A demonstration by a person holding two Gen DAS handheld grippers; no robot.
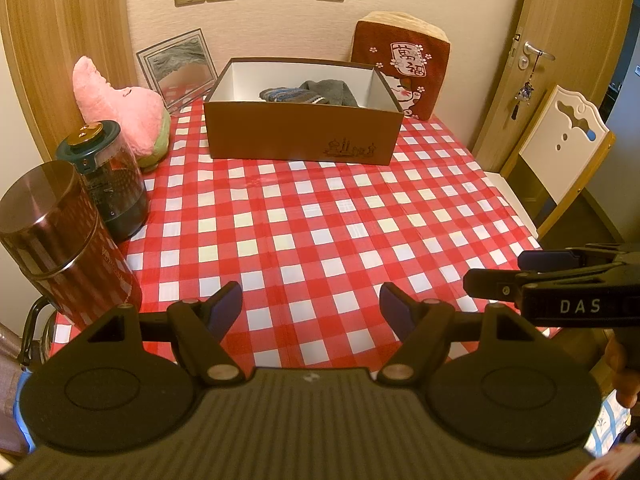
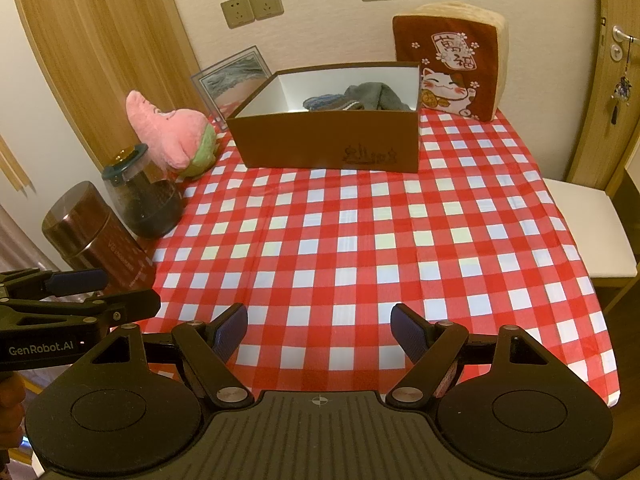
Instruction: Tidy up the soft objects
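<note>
Two grippers hang side by side over the near edge of the table, and we carry nothing in either. Our left gripper [image 1: 311, 308] has its fingers spread wide with only checked cloth between them; our right gripper [image 2: 319, 330] is just as wide apart and just as bare.

Outward from there, the red-and-white tablecloth [image 2: 360, 240] runs bare to the brown box [image 2: 328, 142] at the far side, where grey and blue socks [image 2: 360, 100] already lie against its right end. The soft thing we judge to be next is the pink plush [image 1: 120, 108] — out on the cloth, far and to the left, just beside the box's left end and behind the dark glass jar [image 1: 108, 184] and the red tin [image 1: 60, 240]. Its long axis leans up and away to the left. Our left gripper is the nearer one, though the jar stands close on that line. The red cat cushion [image 2: 448, 68] leans on the wall behind the box's right corner — nearer our right.
</note>
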